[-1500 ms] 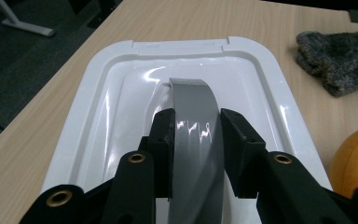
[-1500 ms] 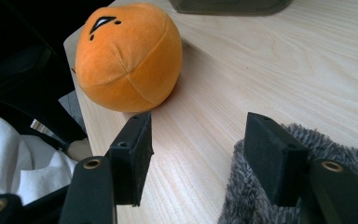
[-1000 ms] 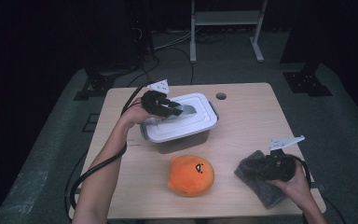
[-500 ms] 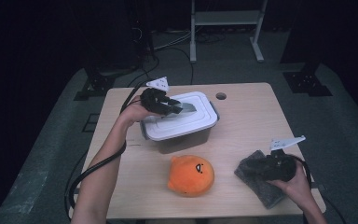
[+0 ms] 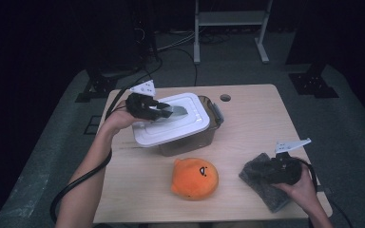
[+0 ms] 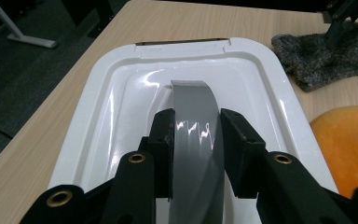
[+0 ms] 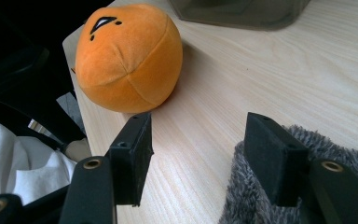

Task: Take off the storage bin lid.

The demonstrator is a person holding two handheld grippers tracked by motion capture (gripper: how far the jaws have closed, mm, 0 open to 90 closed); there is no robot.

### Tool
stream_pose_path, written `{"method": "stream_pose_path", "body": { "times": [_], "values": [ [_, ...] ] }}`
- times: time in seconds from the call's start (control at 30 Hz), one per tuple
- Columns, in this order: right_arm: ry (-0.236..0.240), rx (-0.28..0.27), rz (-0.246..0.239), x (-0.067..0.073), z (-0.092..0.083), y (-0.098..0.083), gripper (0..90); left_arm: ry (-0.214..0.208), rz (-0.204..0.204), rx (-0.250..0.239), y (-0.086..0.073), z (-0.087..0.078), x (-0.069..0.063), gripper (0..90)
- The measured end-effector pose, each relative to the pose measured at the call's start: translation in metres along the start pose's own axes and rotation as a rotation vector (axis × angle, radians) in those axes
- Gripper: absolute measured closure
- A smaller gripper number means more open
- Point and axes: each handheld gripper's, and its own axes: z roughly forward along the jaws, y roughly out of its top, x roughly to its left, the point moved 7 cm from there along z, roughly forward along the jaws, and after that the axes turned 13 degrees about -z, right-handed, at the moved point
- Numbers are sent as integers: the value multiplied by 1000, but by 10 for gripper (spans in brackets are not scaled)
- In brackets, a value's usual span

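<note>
nearest the person, the right tool [image 5: 266, 172] rests over a grey fuzzy cloth [image 5: 261, 185] at the desk's [image 5: 256, 118] near right corner, its jaws apart with nothing between them. just left of it an orange plush toy [image 5: 195, 178] sits on the desk. farther back, the left tool [image 5: 164, 110] is clamped on the grey handle [image 6: 196, 126] of a white lid [image 5: 171, 124], which sits tilted and shifted left on a clear plastic box [image 5: 204, 137].

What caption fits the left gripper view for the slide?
Left gripper shut on the white lid's grey handle, grey cloth and orange plush alongside.
</note>
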Motion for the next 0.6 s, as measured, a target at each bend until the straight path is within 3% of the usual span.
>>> {"method": "stream_pose_path", "body": {
  "times": [0.6],
  "values": [
    [-6, 9, 5, 0, 3, -1, 407, 60, -7, -57, -47, -79, -24, 669]
  ]
}}
